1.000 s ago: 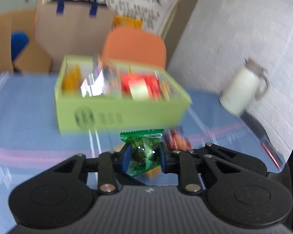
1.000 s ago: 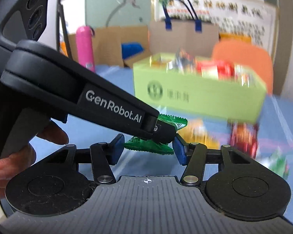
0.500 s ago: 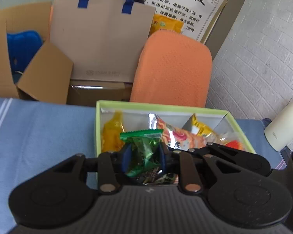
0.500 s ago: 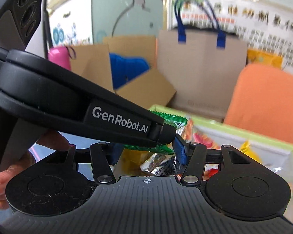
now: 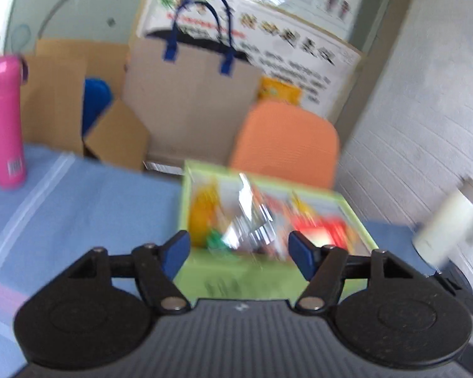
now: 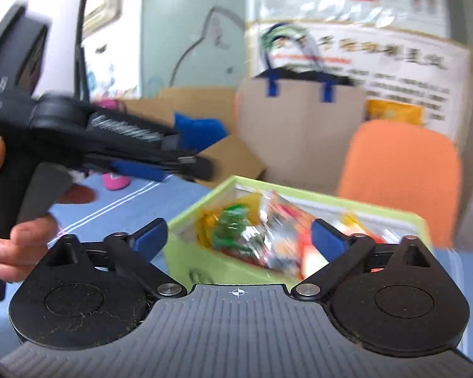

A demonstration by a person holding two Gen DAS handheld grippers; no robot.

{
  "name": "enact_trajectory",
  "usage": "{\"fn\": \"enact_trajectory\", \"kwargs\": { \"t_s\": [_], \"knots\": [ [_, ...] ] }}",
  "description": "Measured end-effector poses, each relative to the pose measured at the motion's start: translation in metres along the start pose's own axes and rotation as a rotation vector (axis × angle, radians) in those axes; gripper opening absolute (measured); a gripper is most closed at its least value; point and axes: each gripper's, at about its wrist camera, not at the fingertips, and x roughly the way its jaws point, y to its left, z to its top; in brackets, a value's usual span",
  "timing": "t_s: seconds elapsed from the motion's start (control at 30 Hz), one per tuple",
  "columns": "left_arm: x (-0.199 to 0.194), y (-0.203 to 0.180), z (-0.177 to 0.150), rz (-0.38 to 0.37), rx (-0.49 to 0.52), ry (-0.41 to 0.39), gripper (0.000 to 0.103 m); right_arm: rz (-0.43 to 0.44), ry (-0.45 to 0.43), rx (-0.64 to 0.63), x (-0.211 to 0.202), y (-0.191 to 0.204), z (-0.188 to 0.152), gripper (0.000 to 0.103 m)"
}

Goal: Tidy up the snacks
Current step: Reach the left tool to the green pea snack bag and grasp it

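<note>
A light green box point(image 5: 261, 278) full of snack packets stands on the blue tablecloth; it also shows in the right wrist view point(image 6: 224, 266). A green snack packet point(image 6: 233, 225) lies in its left end, also seen blurred in the left wrist view point(image 5: 216, 240). My left gripper point(image 5: 239, 249) is open and empty just before the box. My right gripper point(image 6: 239, 236) is open and empty in front of the box. The left gripper point(image 6: 160, 165) appears at the left of the right wrist view, above the table.
A pink bottle point(image 5: 4, 123) stands at the far left. A white jug point(image 5: 447, 230) stands at the right. Behind the table are an orange chair point(image 5: 287, 145), a paper bag point(image 5: 189, 94) and cardboard boxes point(image 5: 69, 94).
My left gripper has opened and dropped the green packet into the box, then pulled back. My right gripper has also opened wider and drawn back.
</note>
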Motion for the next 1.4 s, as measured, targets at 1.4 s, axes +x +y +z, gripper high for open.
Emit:
{"fn": "enact_trajectory", "kwargs": {
  "t_s": [1.4],
  "knots": [
    [0.117, -0.213, -0.117, -0.384, 0.320, 0.578, 0.068, -0.177, 0.241, 0.234, -0.088, -0.089, -0.141, 0.085]
  ]
}}
